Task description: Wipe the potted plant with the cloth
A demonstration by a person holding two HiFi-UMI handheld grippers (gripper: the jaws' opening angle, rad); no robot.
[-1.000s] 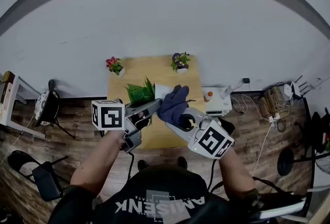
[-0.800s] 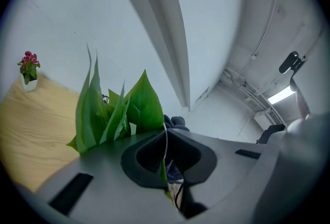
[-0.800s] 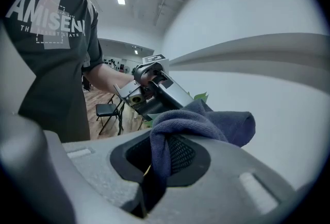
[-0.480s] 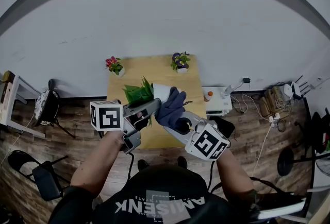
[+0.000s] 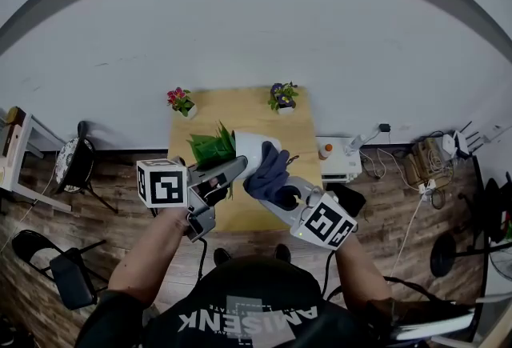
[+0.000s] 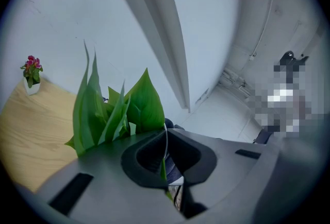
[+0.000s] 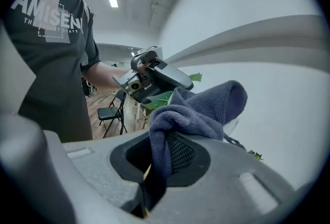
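Wooden table (image 5: 240, 110) lies below your hands, set against a pale wall; above its near half you hold the potted plant (image 5: 254, 148) tilted, its green leaves toward your left; your left gripper (image 5: 238, 166) is clamped tight on the pot's thin white rim, a leaf caught alongside; the dark blue cloth (image 5: 269, 172) bunches against the pot's side, pinched in your right gripper (image 5: 278, 193); a pink flower pot (image 5: 179, 102) and a purple flower pot (image 5: 281, 96) stand at the table's far edge.
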